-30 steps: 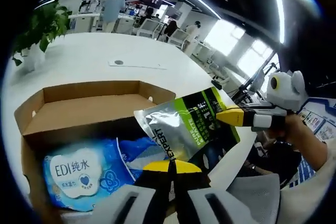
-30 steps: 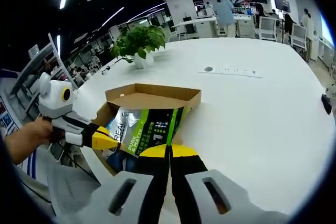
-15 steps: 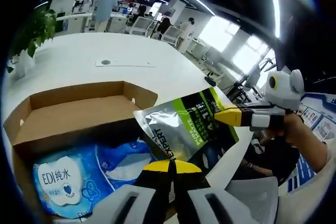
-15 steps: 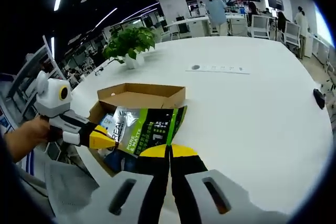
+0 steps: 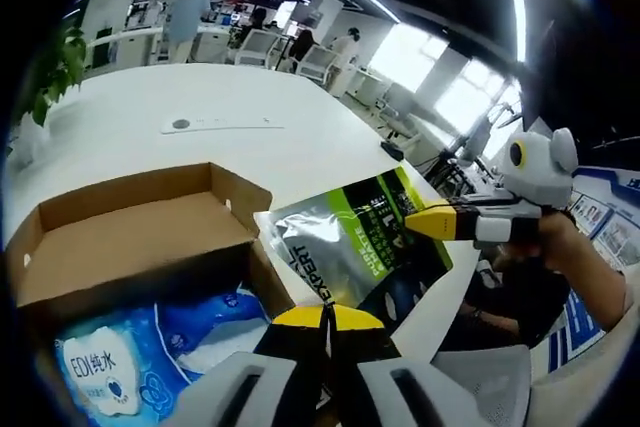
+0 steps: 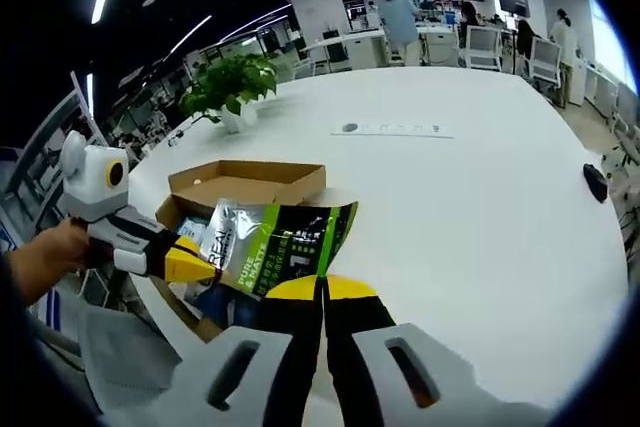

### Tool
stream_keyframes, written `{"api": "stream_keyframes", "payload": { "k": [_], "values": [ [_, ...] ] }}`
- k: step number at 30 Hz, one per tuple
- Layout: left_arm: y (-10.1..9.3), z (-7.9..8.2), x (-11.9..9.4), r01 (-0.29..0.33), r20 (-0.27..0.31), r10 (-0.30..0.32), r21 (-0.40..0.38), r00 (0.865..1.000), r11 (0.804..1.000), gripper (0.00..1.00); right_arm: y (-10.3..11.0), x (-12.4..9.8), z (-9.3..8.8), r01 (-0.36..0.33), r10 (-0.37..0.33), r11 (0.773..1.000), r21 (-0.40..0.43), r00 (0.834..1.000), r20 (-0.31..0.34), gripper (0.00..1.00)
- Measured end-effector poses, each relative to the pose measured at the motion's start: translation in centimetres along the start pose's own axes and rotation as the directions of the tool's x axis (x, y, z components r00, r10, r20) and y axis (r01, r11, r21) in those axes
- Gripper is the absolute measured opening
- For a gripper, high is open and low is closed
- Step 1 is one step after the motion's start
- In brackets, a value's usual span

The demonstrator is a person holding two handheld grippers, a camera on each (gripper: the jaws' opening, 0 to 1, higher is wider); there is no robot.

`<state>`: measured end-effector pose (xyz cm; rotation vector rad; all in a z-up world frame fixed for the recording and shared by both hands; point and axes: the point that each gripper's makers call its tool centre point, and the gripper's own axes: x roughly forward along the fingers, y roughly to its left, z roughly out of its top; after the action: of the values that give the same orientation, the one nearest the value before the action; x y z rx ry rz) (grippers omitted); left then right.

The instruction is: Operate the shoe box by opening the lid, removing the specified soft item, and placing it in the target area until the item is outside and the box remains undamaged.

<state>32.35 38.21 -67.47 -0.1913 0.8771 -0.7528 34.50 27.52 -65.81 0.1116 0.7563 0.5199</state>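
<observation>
**Pouch held at both ends, clear of the box, bare table to the right**

The silver-and-green foil pouch [image 5: 350,247] is out of the shoe box [image 5: 130,237] and hangs in the air, stretched between the two grippers. The left gripper [image 5: 325,319] has its yellow-tipped jaws pressed together on one edge of the pouch; the right gripper [image 5: 432,221], seen coming in from the right of the left gripper view, pinches the opposite edge. In the right gripper view the same grip shows from the other side: the right gripper [image 6: 322,289] is closed on the pouch [image 6: 275,247], and the left gripper [image 6: 190,262] clamps its left end.

The pouch's long axis runs from one gripper to the other, so neither is nearer; both hold it. The open box [image 6: 245,187] lies just behind and left of the pouch, its flap folded back, with a blue wet-wipes pack [image 5: 100,367] inside. The bare white table [image 6: 480,207] spreads to the right (the likely place to set it down), on the right gripper's side, away from the box, so the carry should go that way without brushing the cardboard walls
</observation>
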Motion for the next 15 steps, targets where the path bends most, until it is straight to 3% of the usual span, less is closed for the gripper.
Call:
{"api": "stream_keyframes", "payload": {
  "k": [15],
  "values": [
    [-0.9,1.4,3.5,-0.008,-0.055,0.010,0.034,0.998,0.999,0.00,-4.0,0.7,-0.2,0.059,-0.059,0.998,0.025,0.998,-0.024,0.00]
  ]
}}
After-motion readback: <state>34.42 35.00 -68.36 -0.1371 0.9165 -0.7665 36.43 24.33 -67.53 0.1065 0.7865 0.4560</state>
